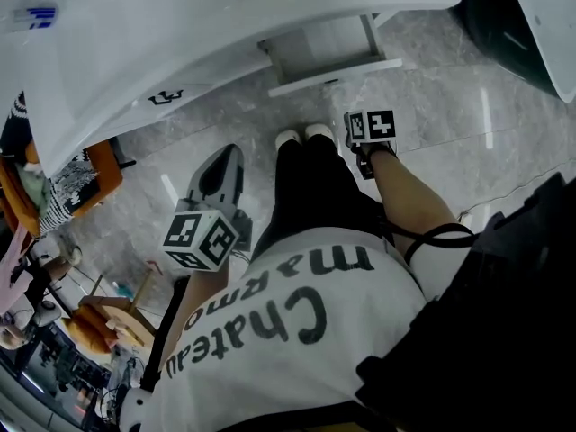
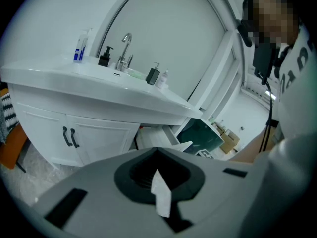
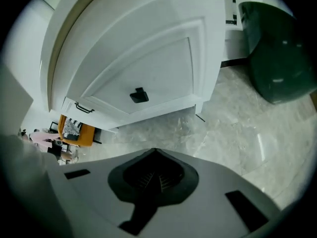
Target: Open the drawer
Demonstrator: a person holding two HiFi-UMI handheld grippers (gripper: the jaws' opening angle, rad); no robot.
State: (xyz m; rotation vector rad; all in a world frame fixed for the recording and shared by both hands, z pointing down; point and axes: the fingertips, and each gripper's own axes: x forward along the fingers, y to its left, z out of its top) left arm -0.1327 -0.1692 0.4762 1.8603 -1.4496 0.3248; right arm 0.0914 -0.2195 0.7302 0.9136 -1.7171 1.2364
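Right tool (image 3: 154,181) clenched, empty. Drawer (image 3: 148,63) sits ahead of it, looks partly out; knob (image 3: 139,95) clear of the tips. Spread jaws, square up on knob, clamp, then pull straight back.

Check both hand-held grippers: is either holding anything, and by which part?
Right hand-held gripper: jaws shut on nothing; the drawer knob sits apart. Left hand-held gripper: shut, with a white sliver between its tips; what it is cannot be told.

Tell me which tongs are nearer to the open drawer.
Right. The right tongs hang close in front of the drawer; the left tongs are further back, off to its left.
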